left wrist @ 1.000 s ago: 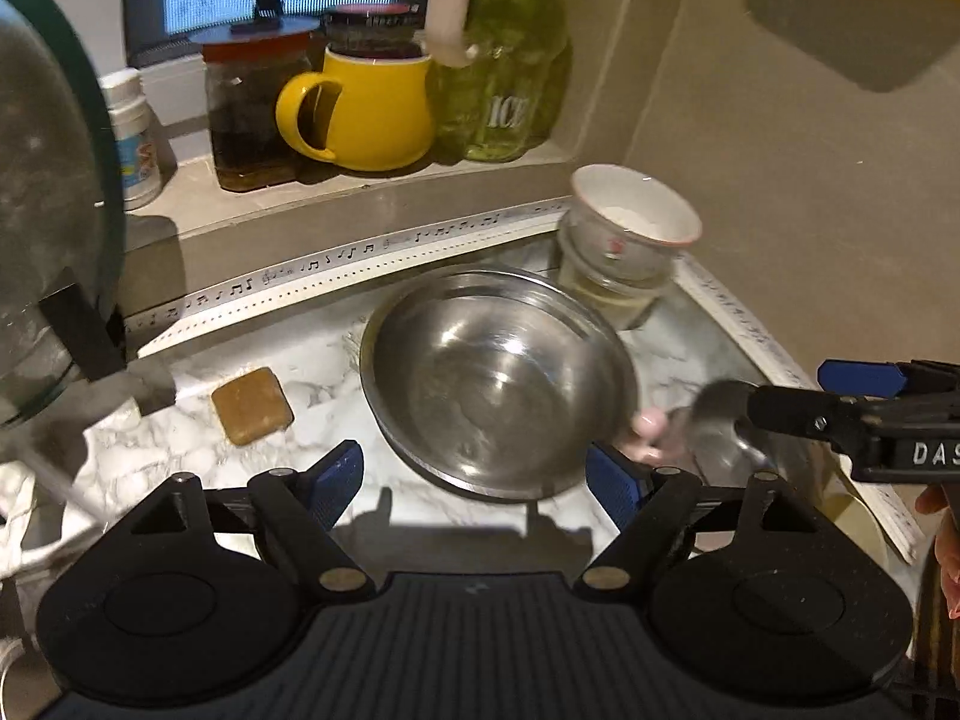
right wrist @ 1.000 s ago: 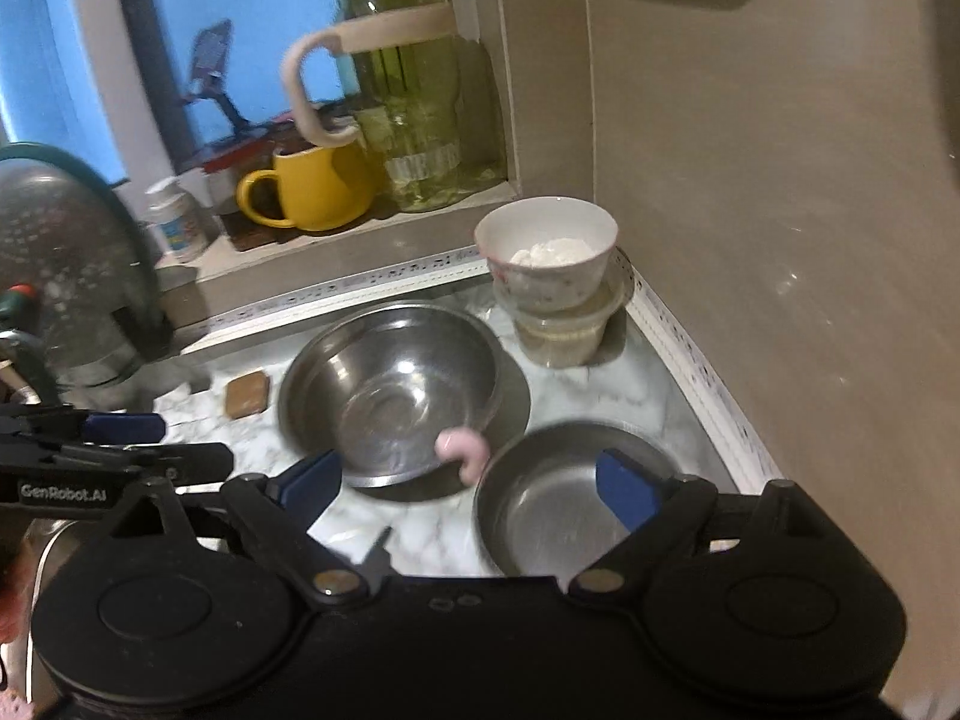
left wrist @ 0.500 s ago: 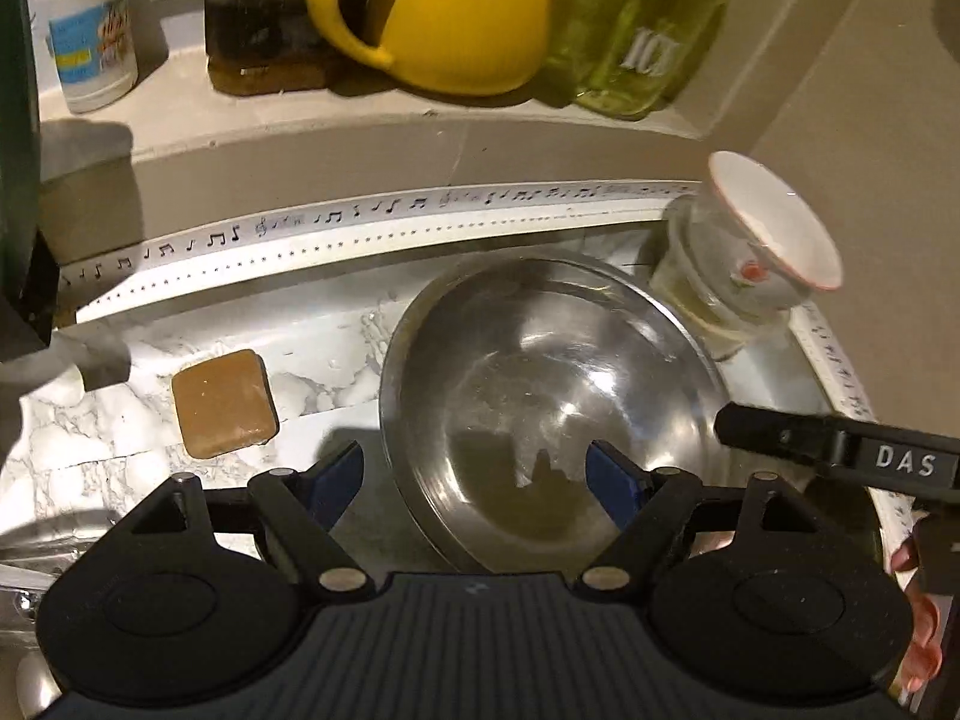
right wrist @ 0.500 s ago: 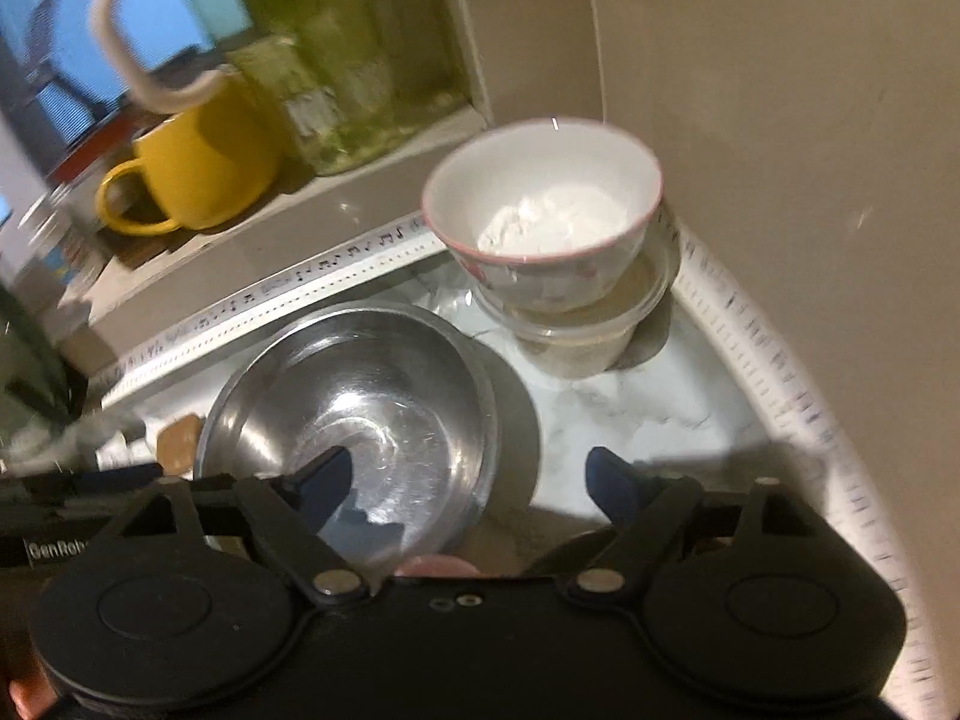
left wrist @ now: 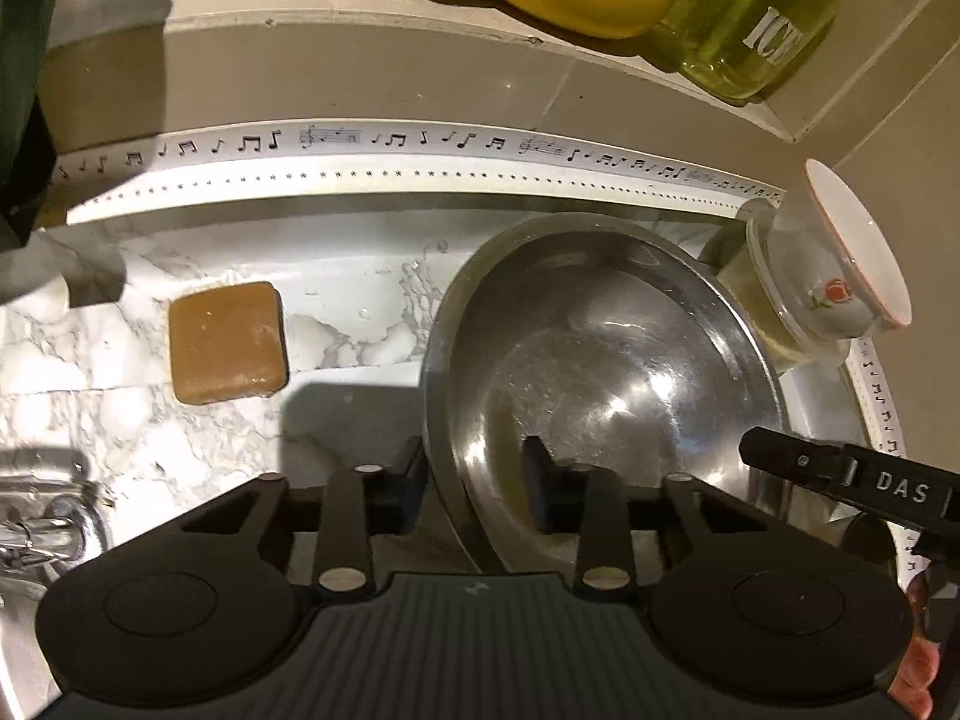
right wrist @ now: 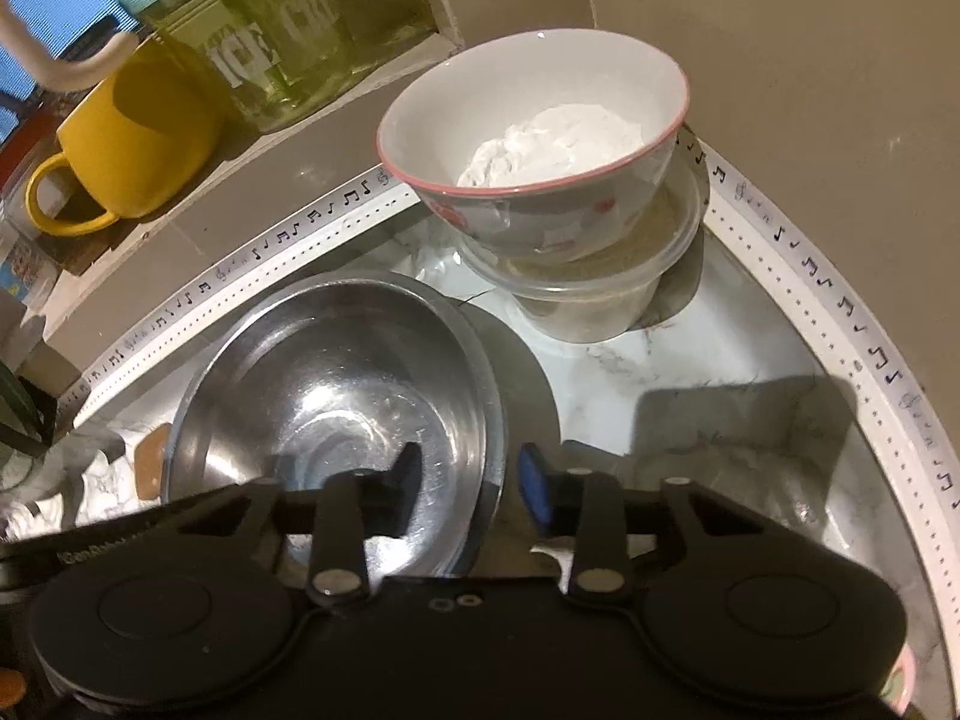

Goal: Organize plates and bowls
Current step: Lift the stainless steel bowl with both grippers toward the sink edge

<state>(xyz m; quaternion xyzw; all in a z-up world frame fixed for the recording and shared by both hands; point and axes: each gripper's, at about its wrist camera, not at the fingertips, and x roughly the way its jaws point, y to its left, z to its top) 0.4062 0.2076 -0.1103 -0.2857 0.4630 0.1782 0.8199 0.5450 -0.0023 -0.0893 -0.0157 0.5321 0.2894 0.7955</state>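
Observation:
A wide steel bowl (left wrist: pixel 600 372) stands on the marble counter. My left gripper (left wrist: pixel 477 480) straddles its left rim, one finger outside and one inside. Its jaws are closing, and a gap still shows beside the wall. My right gripper (right wrist: pixel 471 486) straddles the same steel bowl (right wrist: pixel 336 396) at its right rim, jaws also closing, pads not visibly pressing. Behind it, a white bowl with a pink rim (right wrist: pixel 528 138) holds white powder. It sits in a clear plastic tub (right wrist: pixel 600 300).
A brown soap block (left wrist: pixel 225 351) lies left of the bowl. A yellow mug (right wrist: pixel 132 144) and a green glass jug (right wrist: pixel 288 42) stand on the ledge behind. A chrome tap (left wrist: pixel 36 534) is at the near left. Tiled walls close in the back and right.
Both grippers came down and in toward the steel bowl. Their jaws went from wide to narrow, one on each side of the rim. The smaller steel bowl has gone out of view.

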